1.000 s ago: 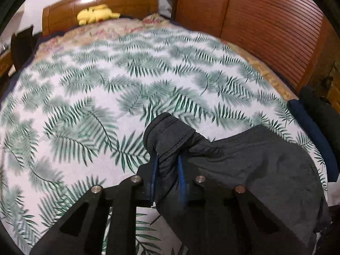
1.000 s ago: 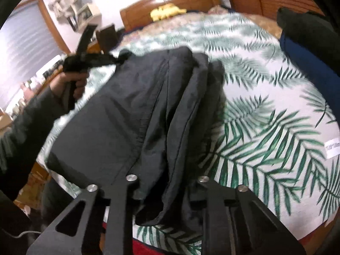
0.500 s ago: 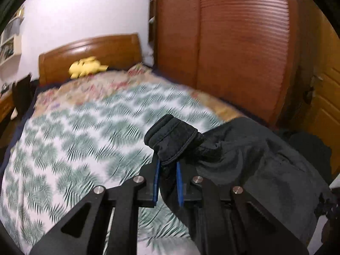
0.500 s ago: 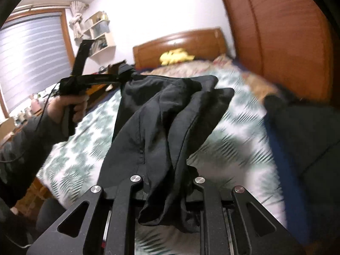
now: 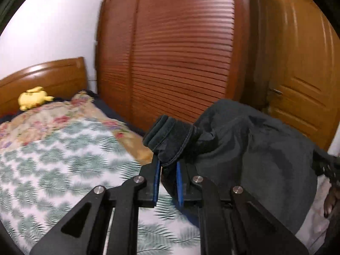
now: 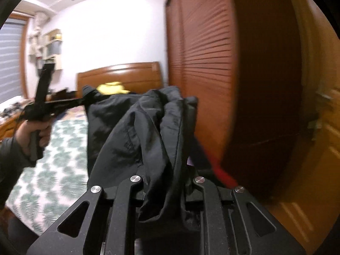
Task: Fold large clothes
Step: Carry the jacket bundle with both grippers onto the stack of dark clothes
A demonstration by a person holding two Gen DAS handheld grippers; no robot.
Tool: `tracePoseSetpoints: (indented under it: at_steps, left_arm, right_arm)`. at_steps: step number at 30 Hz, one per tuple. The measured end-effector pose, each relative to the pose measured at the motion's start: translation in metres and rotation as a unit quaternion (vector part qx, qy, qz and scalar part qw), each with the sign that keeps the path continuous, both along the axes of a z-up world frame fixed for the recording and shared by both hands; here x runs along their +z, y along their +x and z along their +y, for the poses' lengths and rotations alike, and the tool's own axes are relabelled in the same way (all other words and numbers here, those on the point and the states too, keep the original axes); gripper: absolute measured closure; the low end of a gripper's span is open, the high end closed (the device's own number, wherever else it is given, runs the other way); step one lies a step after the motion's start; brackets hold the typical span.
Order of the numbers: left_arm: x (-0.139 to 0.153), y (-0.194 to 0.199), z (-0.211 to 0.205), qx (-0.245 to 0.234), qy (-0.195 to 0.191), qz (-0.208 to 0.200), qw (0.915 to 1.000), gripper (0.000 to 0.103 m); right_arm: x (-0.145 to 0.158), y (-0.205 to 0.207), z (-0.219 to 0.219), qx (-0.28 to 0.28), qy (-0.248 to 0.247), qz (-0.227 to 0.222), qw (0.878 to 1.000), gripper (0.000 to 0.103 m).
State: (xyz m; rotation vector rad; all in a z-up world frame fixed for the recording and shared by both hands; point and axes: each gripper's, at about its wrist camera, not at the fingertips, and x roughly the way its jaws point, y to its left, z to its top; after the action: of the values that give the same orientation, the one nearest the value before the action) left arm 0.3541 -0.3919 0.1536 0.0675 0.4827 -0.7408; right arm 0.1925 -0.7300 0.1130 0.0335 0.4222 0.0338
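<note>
While both tongs (image 5: 167,165) (image 6: 164,182) clamp it, the dark garment (image 6: 136,127) hangs above the bed (image 5: 63,159).

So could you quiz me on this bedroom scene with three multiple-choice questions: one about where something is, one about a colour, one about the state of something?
1. Where does the yellow plush toy lie?
A. by the wooden headboard
B. on the floor
C. on the wall shelf

2. What colour are the pads on the left gripper?
A. red
B. blue
C. white

3. What state is the dark grey garment in?
A. spread flat on the leaf-print bedspread
B. hanging in the slatted wooden wardrobe
C. lifted, clamped by both grippers

Answers: 1 A, the toy rests at the head of the bed against the headboard. 2 B, blue strips line both fingers in the left wrist view. 3 C, the left gripper pinches its thick hem and the right gripper grips bunched cloth, with the garment stretched between them above the bed.
</note>
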Motion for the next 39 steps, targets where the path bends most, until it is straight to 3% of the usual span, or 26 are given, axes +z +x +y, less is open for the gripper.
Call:
tracePoseSetpoints:
  at_steps: [4,8,10,11,13,15,18,21,27,32,35,39]
  left_arm:
    - [-0.03,0.007,-0.056,-0.035,0.041,0.031,0.998,0.09]
    - [-0.073,0.025,-0.095,-0.06,0.082,0.093,0.9904,0.089]
    - [-0.083,0.028,-0.098,-0.057,0.083,0.092,0.9906,0.089]
    - [-0.086,0.027,-0.098,-0.056,0.085,0.089,0.9909,0.088]
    - [-0.091,0.027,-0.095,-0.051,0.091,0.084,0.9909,0.085]
    - [-0.093,0.023,-0.093,-0.049,0.091,0.087,0.9908,0.083]
    - [-0.093,0.009,-0.082,-0.054,0.1,0.067,0.9912,0.082]
    - [-0.092,-0.007,-0.068,-0.062,0.117,0.039,0.9904,0.079]
    - [-0.092,-0.034,-0.034,-0.056,0.123,0.015,0.9907,0.077]
    - [-0.088,-0.058,-0.014,-0.051,0.112,0.007,0.9923,0.073]
    - [-0.084,-0.075,-0.003,-0.05,0.101,0.002,0.9936,0.069]
    - [-0.079,-0.097,0.006,-0.052,0.093,-0.008,0.9942,0.066]
  right_arm:
    - [-0.02,0.006,-0.044,-0.047,0.009,0.055,0.997,0.087]
    - [-0.08,0.024,-0.063,-0.095,0.006,0.14,0.986,0.081]
    - [-0.108,0.036,-0.064,-0.129,-0.022,0.174,0.976,0.073]
    - [-0.116,0.038,-0.063,-0.138,-0.033,0.179,0.973,0.07]
    - [-0.123,0.037,-0.061,-0.159,-0.055,0.173,0.971,0.049]
    - [-0.12,0.033,-0.06,-0.169,-0.047,0.158,0.972,0.036]
    - [-0.107,0.018,-0.07,-0.181,-0.031,0.126,0.975,0.026]
    - [-0.083,0.005,-0.062,-0.188,-0.044,0.087,0.977,0.024]
    - [-0.064,0.027,-0.043,-0.096,-0.015,0.065,0.993,0.024]
    - [-0.093,0.066,-0.037,-0.089,-0.012,0.118,0.989,0.024]
    - [-0.132,0.081,-0.054,-0.118,0.0,0.182,0.976,0.026]
    - [-0.165,0.08,-0.074,-0.129,0.065,0.211,0.967,0.027]
